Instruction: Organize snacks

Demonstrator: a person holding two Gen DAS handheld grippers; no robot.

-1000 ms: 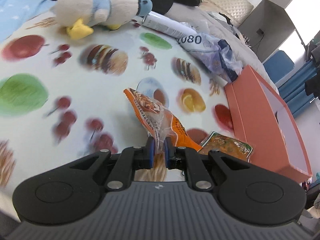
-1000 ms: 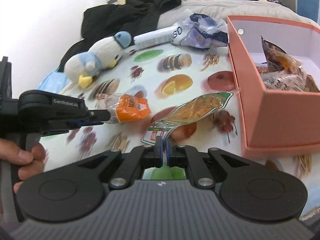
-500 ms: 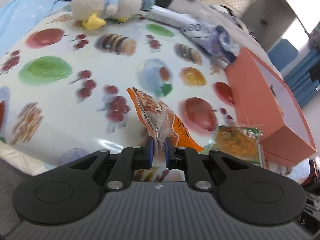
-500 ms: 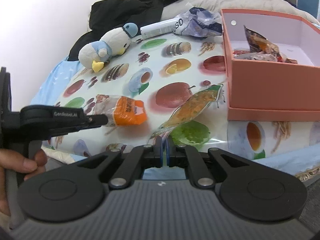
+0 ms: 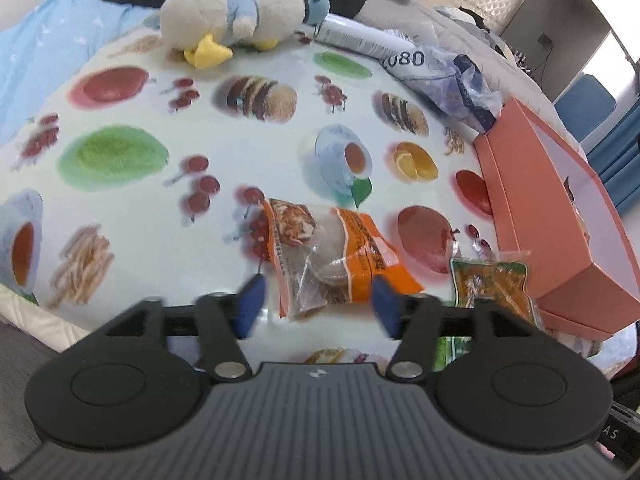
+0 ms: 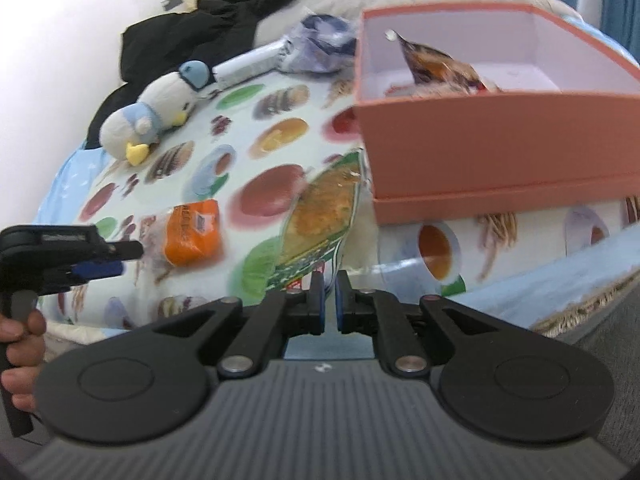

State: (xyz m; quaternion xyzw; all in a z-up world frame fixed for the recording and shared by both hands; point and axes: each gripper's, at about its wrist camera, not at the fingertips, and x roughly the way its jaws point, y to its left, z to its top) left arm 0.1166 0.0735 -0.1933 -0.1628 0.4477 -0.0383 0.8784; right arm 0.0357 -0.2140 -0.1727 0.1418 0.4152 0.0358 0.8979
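Observation:
My left gripper [image 5: 316, 306] hovers over the near edge of the fruit-print cloth [image 5: 120, 208], its jaws opening wide. An orange-and-clear snack bag [image 5: 336, 256] lies flat on the cloth just ahead of the blue pads, touched by neither. To its right lies a green packet of yellow-orange snack [image 5: 492, 284], against the orange box [image 5: 560, 216]. My right gripper [image 6: 328, 300] is at that green packet's [image 6: 324, 216] near corner. Its jaws are opening, with a narrow gap and no grip on the packet. The orange box [image 6: 480, 140] holds several snack packs [image 6: 440, 68].
A plush penguin [image 5: 240, 12], a white tube [image 5: 360, 36] and a crumpled plastic bag [image 5: 456, 84] lie at the far side, with black clothing [image 6: 208, 28] behind. A hand [image 6: 20, 344] holds the left gripper [image 6: 116, 260] beside the orange bag [image 6: 192, 232].
The left jaws have sprung apart and let go of the orange bag, which now rests on the cloth. The right jaws have parted slightly and the green packet has dropped beside the box.

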